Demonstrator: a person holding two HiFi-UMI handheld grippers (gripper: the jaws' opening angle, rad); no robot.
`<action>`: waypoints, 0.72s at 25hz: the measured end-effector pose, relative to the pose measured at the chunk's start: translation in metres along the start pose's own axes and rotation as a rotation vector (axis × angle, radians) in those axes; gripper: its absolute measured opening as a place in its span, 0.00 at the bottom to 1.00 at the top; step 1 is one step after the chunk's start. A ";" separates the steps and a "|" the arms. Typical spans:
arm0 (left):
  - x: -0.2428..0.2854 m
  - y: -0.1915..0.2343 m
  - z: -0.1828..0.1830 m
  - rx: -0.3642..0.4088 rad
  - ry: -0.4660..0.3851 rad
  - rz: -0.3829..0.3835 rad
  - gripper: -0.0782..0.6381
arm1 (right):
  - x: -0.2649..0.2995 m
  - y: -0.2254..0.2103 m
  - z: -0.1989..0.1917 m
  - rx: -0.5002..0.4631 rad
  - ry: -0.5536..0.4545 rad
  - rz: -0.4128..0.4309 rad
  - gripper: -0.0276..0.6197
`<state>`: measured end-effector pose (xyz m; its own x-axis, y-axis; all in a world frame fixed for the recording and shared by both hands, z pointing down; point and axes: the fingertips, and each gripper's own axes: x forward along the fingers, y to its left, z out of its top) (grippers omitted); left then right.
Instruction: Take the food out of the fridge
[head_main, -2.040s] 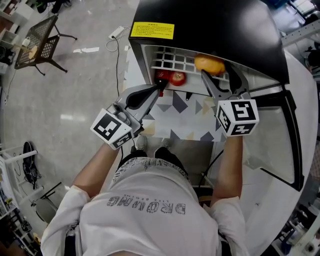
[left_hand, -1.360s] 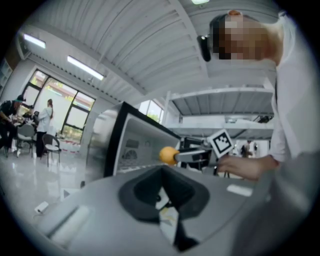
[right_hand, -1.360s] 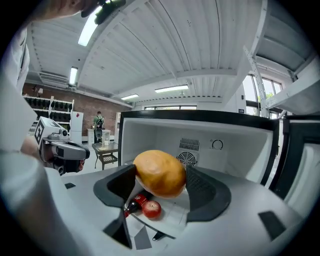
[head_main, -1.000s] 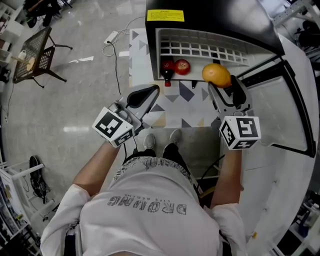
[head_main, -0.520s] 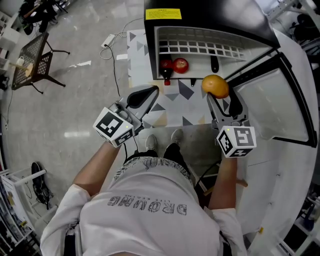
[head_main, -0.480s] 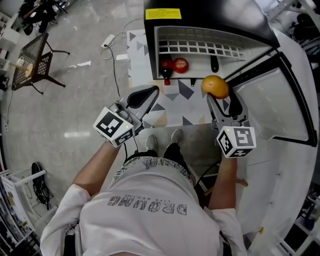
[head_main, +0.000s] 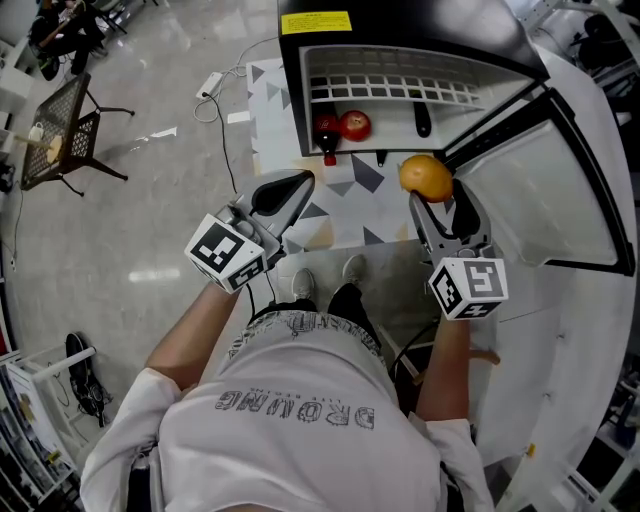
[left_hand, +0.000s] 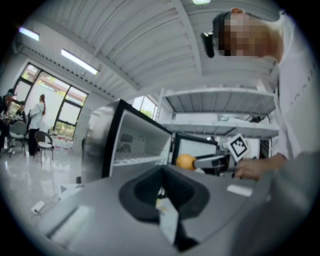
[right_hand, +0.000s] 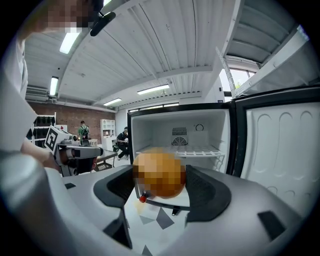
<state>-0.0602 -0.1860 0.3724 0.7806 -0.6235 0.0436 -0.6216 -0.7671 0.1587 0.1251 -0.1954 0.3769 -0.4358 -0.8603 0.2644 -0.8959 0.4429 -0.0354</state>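
The open fridge stands ahead of me, with a red apple and a red bottle on its floor. My right gripper is shut on an orange and holds it just outside the fridge opening. In the right gripper view the orange sits between the two pads in front of the white fridge interior. My left gripper hangs to the left over the patterned mat, shut and empty. Seen from the left gripper view, the orange is to the right.
The fridge door stands open at the right. A white wire shelf spans the fridge, with a dark object below it. A patterned mat lies before the fridge. A mesh chair and a power strip are at the left.
The right gripper has drawn the orange out of the fridge, back toward me. The left gripper has hardly moved. The head view has shifted slightly.
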 end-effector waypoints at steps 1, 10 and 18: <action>0.000 -0.001 0.000 -0.001 0.000 0.000 0.12 | -0.001 0.000 -0.001 0.003 -0.001 -0.001 0.51; 0.000 -0.005 -0.002 0.003 0.006 -0.003 0.12 | -0.006 0.002 -0.009 0.029 -0.002 0.002 0.51; 0.004 -0.008 -0.003 0.008 0.009 -0.004 0.12 | -0.005 0.005 -0.014 0.033 0.011 0.022 0.51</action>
<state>-0.0520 -0.1813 0.3742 0.7838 -0.6189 0.0515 -0.6187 -0.7711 0.1507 0.1244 -0.1852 0.3886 -0.4543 -0.8478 0.2737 -0.8887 0.4526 -0.0734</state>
